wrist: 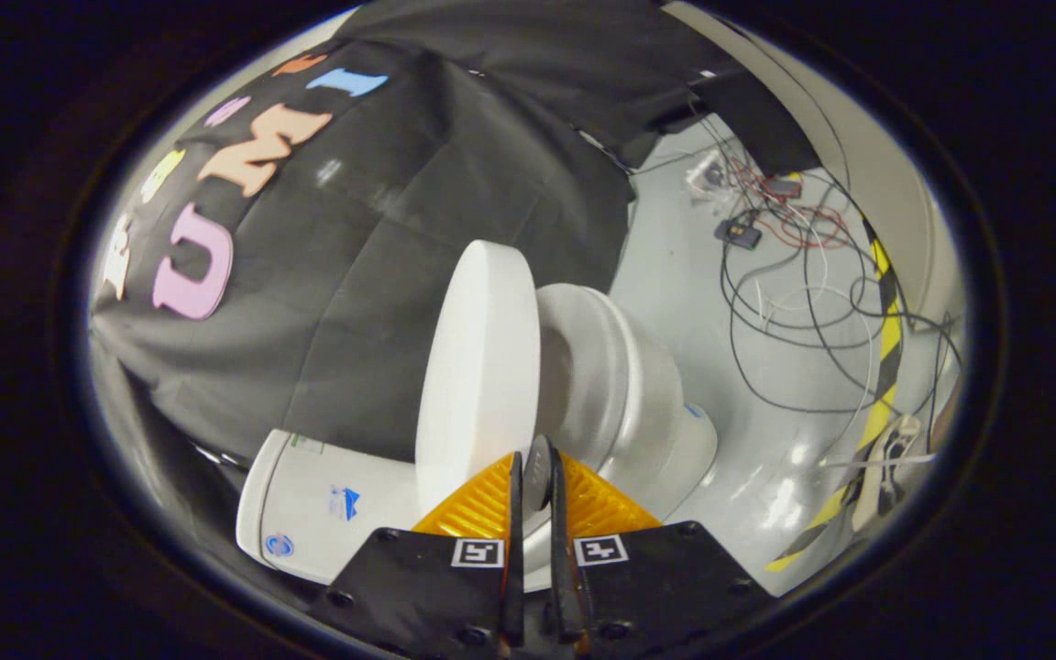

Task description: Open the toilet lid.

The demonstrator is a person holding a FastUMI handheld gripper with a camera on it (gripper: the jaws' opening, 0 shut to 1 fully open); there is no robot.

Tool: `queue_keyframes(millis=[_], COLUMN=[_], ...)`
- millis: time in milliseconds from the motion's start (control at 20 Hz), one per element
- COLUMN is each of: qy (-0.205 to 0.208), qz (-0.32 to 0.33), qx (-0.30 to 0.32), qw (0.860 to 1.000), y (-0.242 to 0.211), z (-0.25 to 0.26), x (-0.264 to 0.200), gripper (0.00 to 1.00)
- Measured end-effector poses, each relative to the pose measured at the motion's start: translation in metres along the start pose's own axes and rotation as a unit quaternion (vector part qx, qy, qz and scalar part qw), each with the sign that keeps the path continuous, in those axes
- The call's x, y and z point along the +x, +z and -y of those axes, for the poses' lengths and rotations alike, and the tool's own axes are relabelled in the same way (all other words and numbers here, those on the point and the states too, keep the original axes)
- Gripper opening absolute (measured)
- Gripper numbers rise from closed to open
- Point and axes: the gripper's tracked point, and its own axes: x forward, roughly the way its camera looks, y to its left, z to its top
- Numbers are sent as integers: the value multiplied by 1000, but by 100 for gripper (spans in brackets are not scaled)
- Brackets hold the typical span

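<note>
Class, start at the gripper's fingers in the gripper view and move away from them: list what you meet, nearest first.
Gripper, fingers nearly together with a thin dark tab between them → raised toilet lid → toilet bowl → grey floor → tangle of cables.

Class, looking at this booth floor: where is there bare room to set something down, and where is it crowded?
Bare grey floor lies between the toilet bowl and the cables. Crowded: the cable tangle beside the striped tape. The gripper looks nearly shut at the raised lid.
</note>
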Motion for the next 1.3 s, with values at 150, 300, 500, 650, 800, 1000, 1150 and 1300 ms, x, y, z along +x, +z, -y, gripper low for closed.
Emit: queue_keyframes(millis=[150, 300, 500, 650, 800, 1000, 1150, 1300], qy=[20, 80, 114, 145, 172, 219, 252, 277], qz=[6, 21, 26, 28, 32, 34, 27, 17], qx=[-54, -102, -178, -202, -229, -283, -313, -337], qw=[998, 991, 977, 968, 957, 933, 915, 900], y=[12, 18, 10, 5, -2, -22, -39, -54], z=[-28, -78, -119, -143, -166, -204, -229, -249], x=[-12, -27, -38, -47, -51, -62, -66, -67], gripper=[14, 14, 14, 14, 14, 18, 19, 20])
